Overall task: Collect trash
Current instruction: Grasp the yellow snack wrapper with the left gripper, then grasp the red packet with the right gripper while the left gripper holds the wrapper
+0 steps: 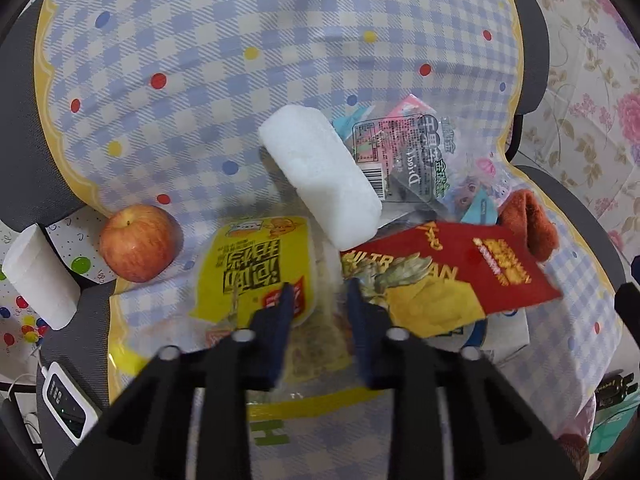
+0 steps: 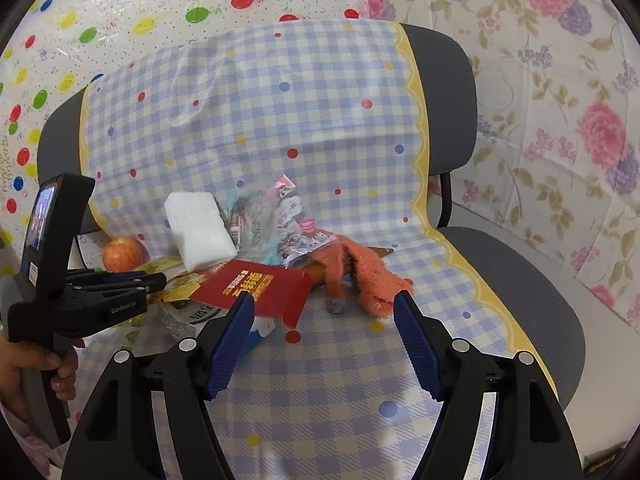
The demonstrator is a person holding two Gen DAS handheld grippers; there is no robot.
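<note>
Trash sits piled on a chair seat (image 2: 532,280) covered with a blue checked cloth (image 2: 280,120): a yellow wrapper (image 1: 256,264), a red packet (image 1: 460,268), a clear wrapper (image 1: 400,148), a white foam block (image 1: 320,176), an orange sock (image 2: 360,268) and an apple (image 1: 138,242). Floral sheet (image 2: 560,100) hangs behind. Left tool (image 1: 318,292) is closed down on the yellow wrapper's clear edge. Right tool (image 2: 324,306) is wide open, nothing in it, just short of the sock.

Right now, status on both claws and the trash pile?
Left claw narrowed over the yellow noodle wrapper, grip unconfirmed. Right claw open, empty. White foam block sits on the pile.
</note>
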